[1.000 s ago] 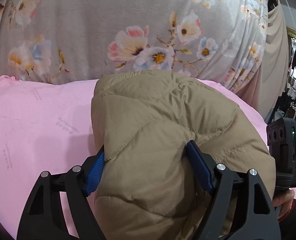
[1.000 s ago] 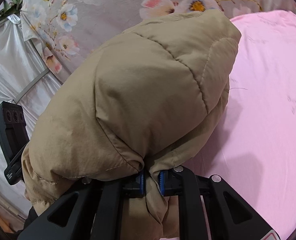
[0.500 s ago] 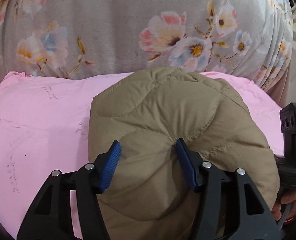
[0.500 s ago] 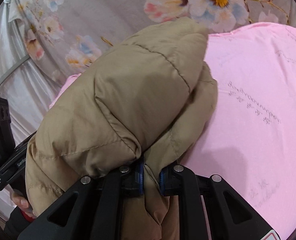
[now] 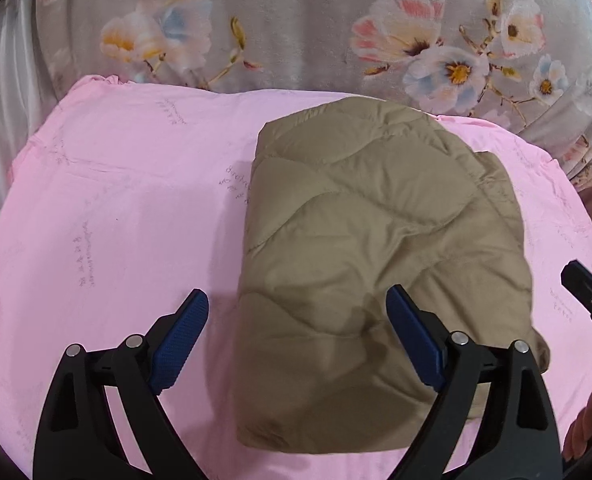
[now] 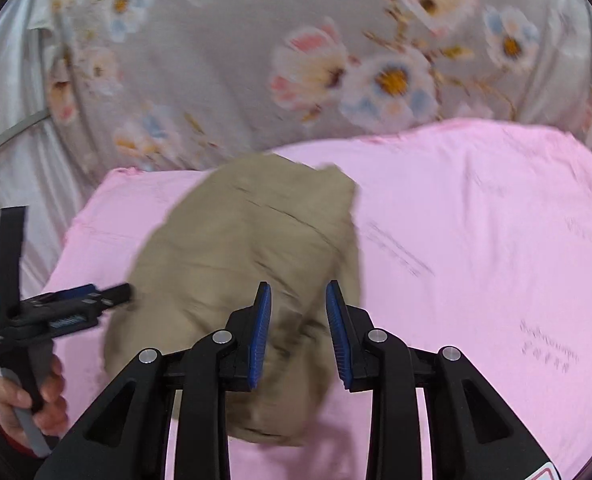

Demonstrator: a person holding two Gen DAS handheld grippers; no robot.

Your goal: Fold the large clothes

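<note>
A folded tan quilted jacket (image 5: 380,264) is lying flat on a pink sheet (image 5: 107,220), sitting right of centre in the left wrist frame and left of centre in the right wrist frame. The pink sheet is carrying faint printed lettering and is covering the whole work surface, its far edge showing a slight ruffle at the upper left of the left wrist frame.

Behind the sheet a grey floral fabric (image 5: 296,28) with pink, white and blue flowers is filling the upper part of both frames. A shiny silver-white drape (image 6: 11,120) is hanging at the left edge of the right wrist frame, with a thin grey bar crossing it.

The left gripper (image 5: 296,336) is spread wide and its jaws are opening; the near end of the jacket is lying between the blue pads (image 5: 179,340), neither pad pressing on it. The right gripper (image 6: 298,332) is parted a little and its jaws are opening too, with the jacket's near edge showing in the gap, pads not squeezing it. This frame is motion-blurred.

A hand (image 6: 27,396) is gripping the left gripper's handle at lower left of the right wrist frame. Fingers are showing at the lower right edge of the left wrist frame.
</note>
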